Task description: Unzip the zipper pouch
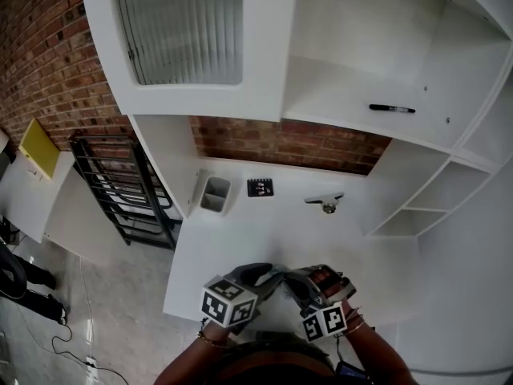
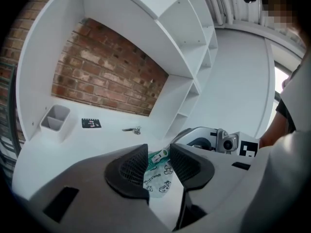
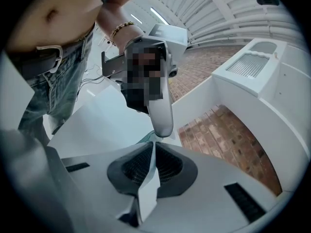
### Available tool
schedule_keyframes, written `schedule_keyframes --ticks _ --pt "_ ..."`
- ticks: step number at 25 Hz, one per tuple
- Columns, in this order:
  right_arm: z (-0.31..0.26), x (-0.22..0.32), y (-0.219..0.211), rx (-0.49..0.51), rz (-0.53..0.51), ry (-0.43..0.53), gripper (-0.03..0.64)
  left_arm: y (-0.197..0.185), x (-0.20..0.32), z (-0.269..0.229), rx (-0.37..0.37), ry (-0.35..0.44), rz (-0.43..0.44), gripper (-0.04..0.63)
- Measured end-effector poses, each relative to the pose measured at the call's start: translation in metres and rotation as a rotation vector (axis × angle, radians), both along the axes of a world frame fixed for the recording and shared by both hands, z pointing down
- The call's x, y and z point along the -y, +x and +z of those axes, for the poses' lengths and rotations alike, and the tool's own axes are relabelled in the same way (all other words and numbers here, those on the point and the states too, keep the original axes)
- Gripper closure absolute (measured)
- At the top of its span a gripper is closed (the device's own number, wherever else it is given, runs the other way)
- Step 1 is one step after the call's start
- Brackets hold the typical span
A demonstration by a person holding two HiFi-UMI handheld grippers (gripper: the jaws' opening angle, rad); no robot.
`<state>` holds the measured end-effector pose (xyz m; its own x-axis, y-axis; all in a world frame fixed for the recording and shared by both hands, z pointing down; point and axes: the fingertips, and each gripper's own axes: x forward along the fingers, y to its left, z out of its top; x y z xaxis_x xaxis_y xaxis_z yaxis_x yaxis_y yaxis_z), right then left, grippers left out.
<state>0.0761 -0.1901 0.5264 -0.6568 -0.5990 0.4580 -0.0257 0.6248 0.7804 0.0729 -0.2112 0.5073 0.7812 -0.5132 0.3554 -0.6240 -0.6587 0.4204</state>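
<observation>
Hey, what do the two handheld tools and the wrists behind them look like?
The left tool and right tool have pale grey bodies with black ribbed pads. Each carries a white cube of black square markers. Both wrists wear bracelets.

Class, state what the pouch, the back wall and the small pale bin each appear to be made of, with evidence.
The pouch: thin soft fabric or plastic film, white with printed figures and teal trim; it creases limply. The back wall: matte red brick, mortar lines visible. The bin: probably smooth pale grey plastic, moulded with two compartments.
</observation>
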Motion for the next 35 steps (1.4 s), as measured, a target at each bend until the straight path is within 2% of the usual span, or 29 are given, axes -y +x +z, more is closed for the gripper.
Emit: schedule_keyframes --ticks 4,11,15,22,27,35 --pt "-0.0018 0.0054 0.0034 0.005 0.018 0.006 0.607 -0.0042 -0.0007 -0.0006 -0.079 -0.023 -0.014 0.491" --pt "-0.0016 0.0044 0.0041 -0.010 0.020 0.011 0.607 -0.0030 -0.0013 -0.0009 -0.129 -0.059 0.003 0.506" --pt "-0.0010 0.0019 0.0058 -0.014 0.020 0.010 0.607 -0.0044 -0.0029 -0.0004 -0.192 -0.096 -0.013 0.511" --pt "0.0011 -0.0004 0.0073 -0.022 0.024 0.012 0.607 -0.0063 -0.0074 0.0018 -0.241 -0.134 -0.036 0.517" --pt "-0.0003 0.0005 0.0089 -0.024 0.024 0.016 0.607 -0.0071 -0.0086 0.0024 -0.323 -0.176 -0.046 0.525" --pt "0.0015 -0.0023 0.0071 -0.029 0.007 0.018 0.607 -0.0074 -0.0058 0.0058 -0.345 -0.189 -0.062 0.531"
